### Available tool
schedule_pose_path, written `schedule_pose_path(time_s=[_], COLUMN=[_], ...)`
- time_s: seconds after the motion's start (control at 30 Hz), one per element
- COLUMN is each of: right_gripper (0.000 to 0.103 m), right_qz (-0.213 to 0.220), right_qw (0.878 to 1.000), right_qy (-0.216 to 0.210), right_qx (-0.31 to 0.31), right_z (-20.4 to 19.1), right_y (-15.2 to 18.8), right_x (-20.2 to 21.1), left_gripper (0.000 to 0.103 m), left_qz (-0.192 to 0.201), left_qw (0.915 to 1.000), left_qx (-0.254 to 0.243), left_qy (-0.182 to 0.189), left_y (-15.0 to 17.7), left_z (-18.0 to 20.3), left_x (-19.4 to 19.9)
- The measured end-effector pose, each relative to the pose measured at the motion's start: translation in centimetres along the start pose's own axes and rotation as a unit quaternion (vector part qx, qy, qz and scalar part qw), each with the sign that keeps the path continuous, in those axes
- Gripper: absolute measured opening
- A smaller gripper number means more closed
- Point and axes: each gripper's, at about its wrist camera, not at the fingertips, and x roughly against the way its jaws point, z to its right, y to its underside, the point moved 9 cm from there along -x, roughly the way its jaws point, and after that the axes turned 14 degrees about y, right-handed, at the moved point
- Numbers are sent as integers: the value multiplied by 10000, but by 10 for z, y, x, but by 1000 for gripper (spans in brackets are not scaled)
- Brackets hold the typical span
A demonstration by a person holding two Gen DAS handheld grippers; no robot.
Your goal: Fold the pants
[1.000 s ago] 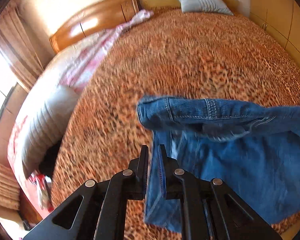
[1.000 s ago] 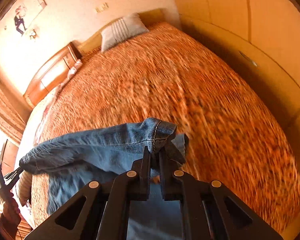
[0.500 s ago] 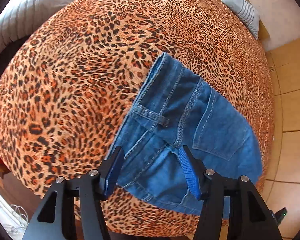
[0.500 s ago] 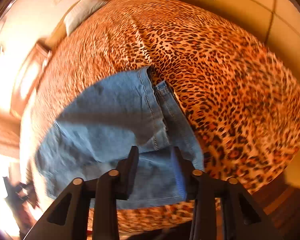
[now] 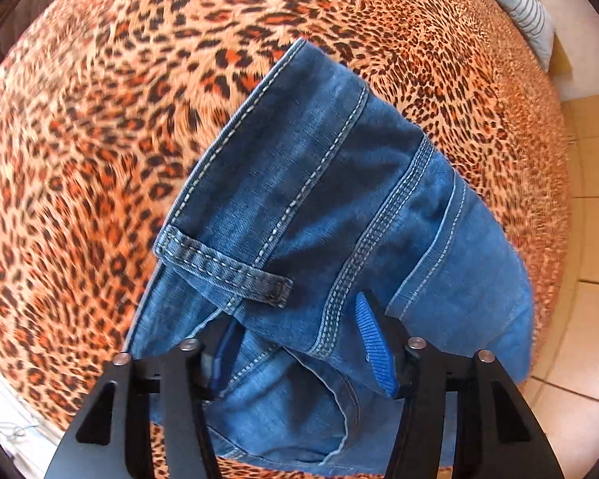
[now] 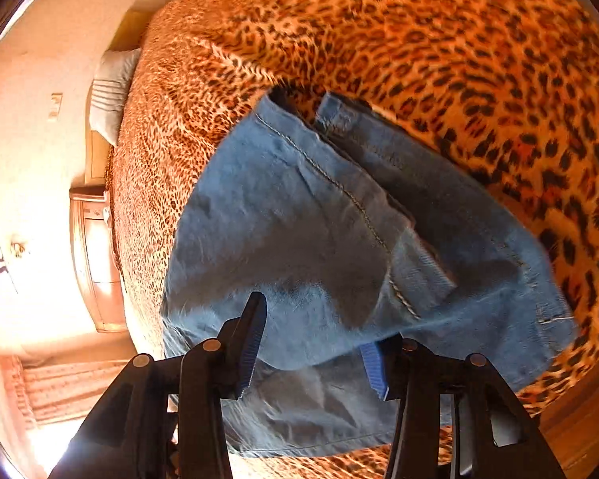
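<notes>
The blue jeans (image 5: 319,199) lie folded on the leopard-print bed cover (image 5: 100,139), with the waistband and a belt loop (image 5: 223,265) uppermost in the left wrist view. My left gripper (image 5: 299,343) points steeply down over the waistband. Its jaws are apart and closing, with a denim fold between them, and the pads are not pressing on it. In the right wrist view the jeans (image 6: 299,239) show their hem end. My right gripper (image 6: 315,343) hangs just above it, jaws apart and still opening, with denim lying under the gap.
The jeans lie near the bed's edge, with tiled floor (image 5: 591,239) beyond it. A striped pillow (image 5: 527,12) lies at the far end of the bed. The wooden headboard (image 6: 96,259) and a curtain (image 6: 60,391) stand at the left in the right wrist view.
Both grippers were shut on the jeans held above the bed. They have let go, the jeans now lie flat, and both grippers have sunk closer and rolled.
</notes>
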Motion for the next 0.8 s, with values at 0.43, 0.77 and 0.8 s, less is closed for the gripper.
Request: schedule_pose_path(time_s=[0.43,0.77,0.8], right_gripper=[2,11,12], right_qz=[651,-93,-94], right_qw=[9847,9923,9935], right_qy=[-1077,852,760], right_qx=[1208,893,841], right_z=[-56,82,83], right_y=[9,39,39], right_x=[101,19,23], left_gripper=[4,6,7], left_qz=[423,-585,-599], left_qw=[9930,9977,9978], left_qx=[-784,241,70], left_qy=[774,249,293], left_y=[29,72,71], left_z=[41,-58,-54], left_x=[86,-24,-19])
